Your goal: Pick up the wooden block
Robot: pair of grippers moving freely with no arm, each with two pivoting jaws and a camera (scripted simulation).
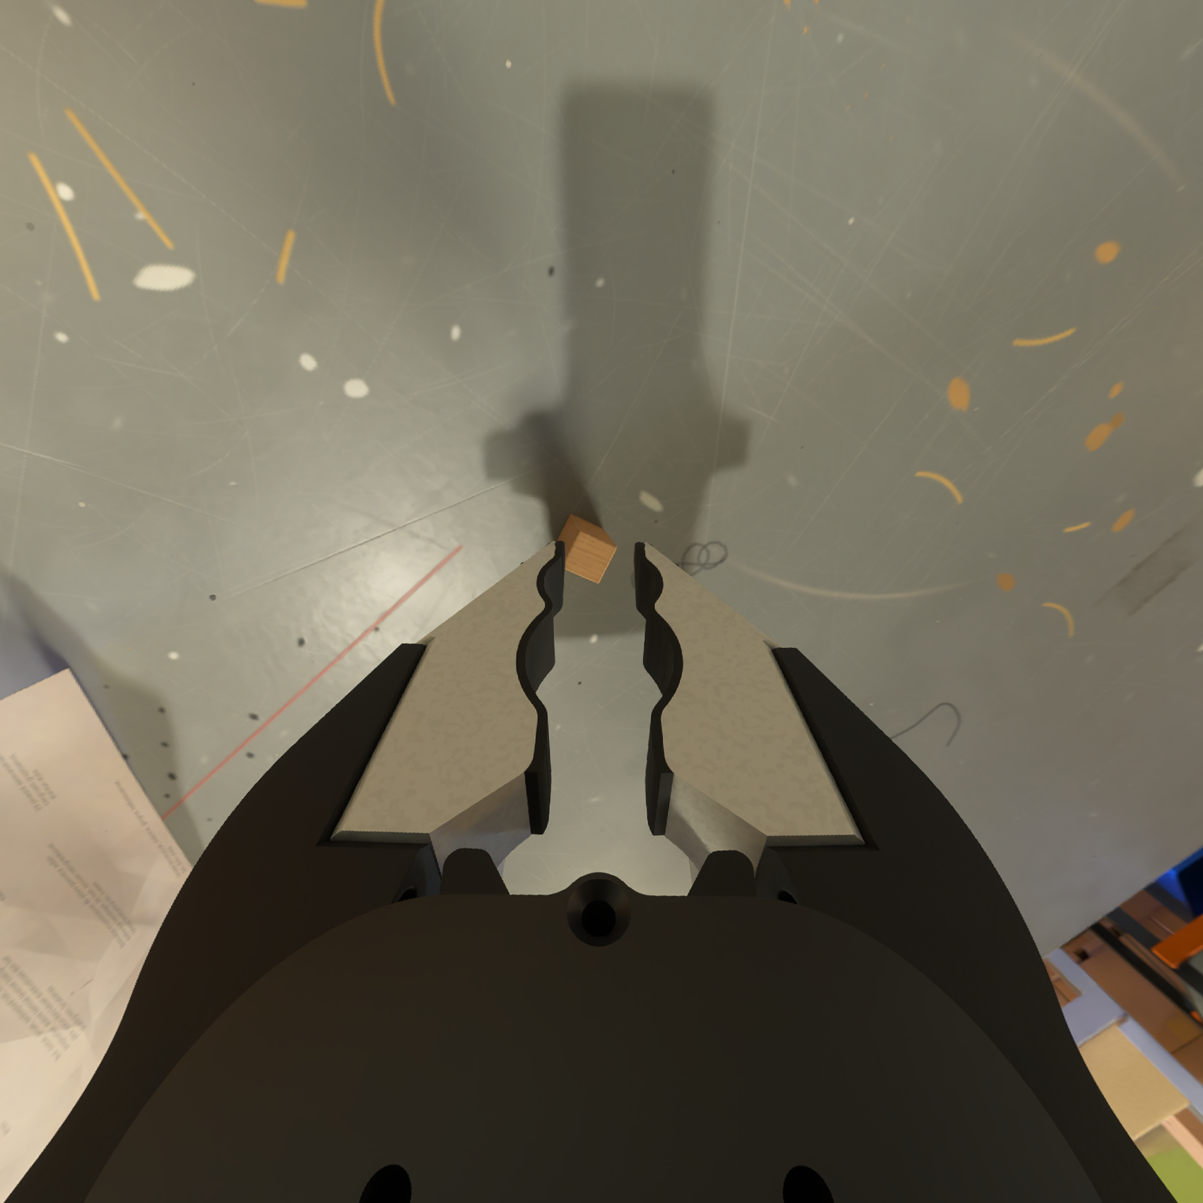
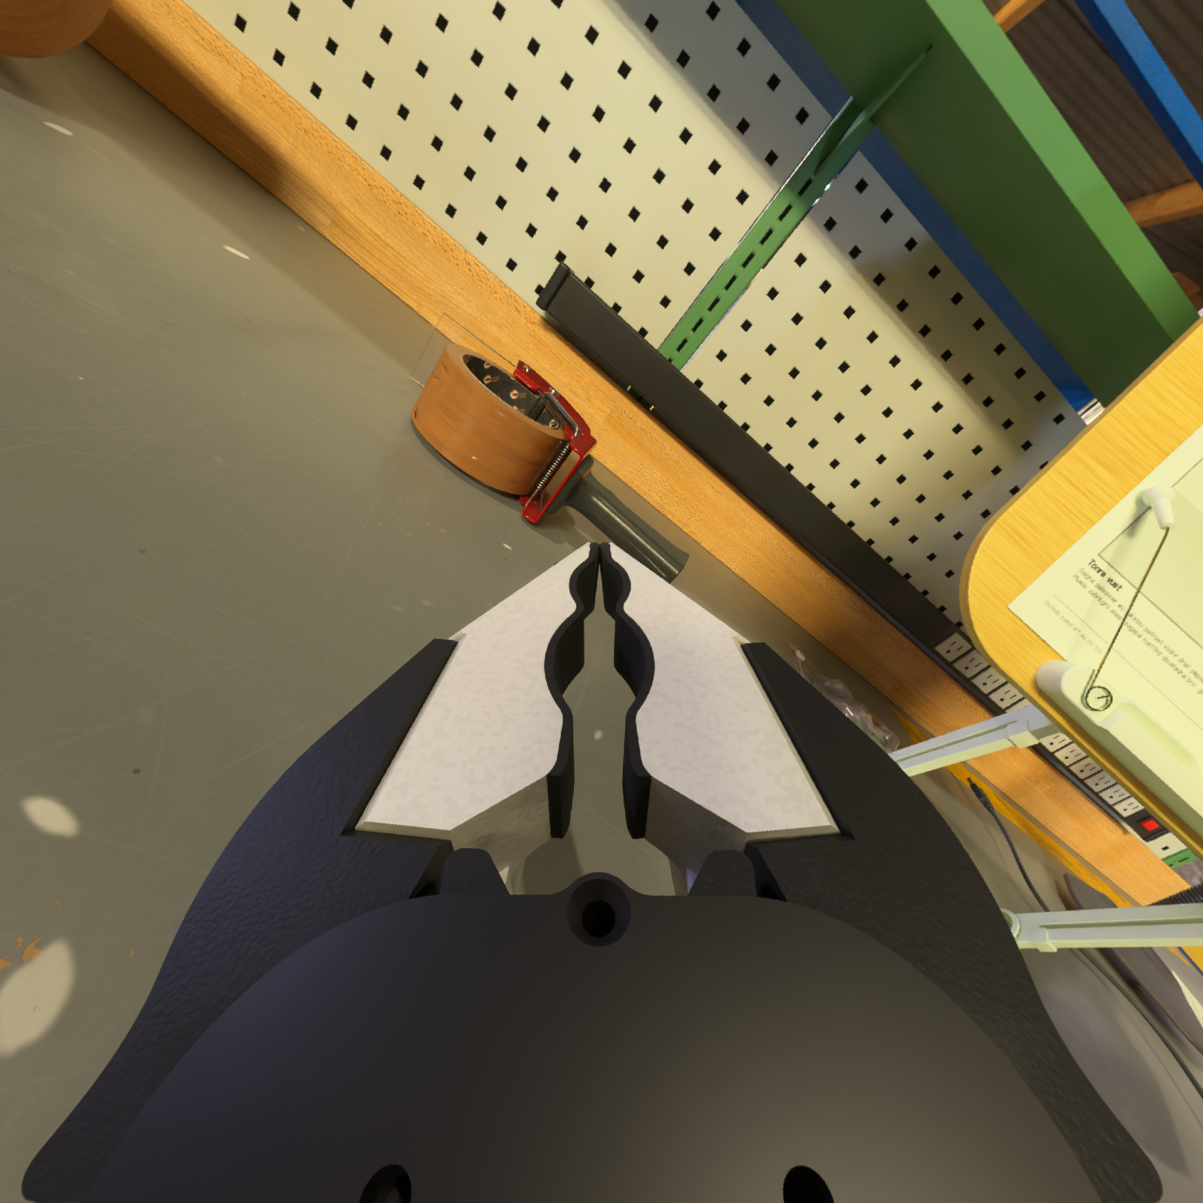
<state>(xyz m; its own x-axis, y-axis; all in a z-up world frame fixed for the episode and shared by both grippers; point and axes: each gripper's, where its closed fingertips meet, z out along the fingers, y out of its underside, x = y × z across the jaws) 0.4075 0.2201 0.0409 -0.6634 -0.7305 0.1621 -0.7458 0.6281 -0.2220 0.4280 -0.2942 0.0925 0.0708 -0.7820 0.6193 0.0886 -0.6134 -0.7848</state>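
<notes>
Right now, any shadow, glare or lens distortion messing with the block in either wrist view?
Left wrist view: the left gripper casts a long dark shadow over the worktop, and the wooden block sits at its edge, still sharp; a soft glare patch lies left of the fingers; wide-angle bending curves the surface. Right wrist view: even light, no block visible, pegboard lines bow.

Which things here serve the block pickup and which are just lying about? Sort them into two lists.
For the job:
- wooden block, on the grey table
- left gripper, fingers open, block just beyond their tips

Lying about:
- tape dispenser
- printed paper
- power strip
- pegboard
- right gripper, shut, empty
</notes>
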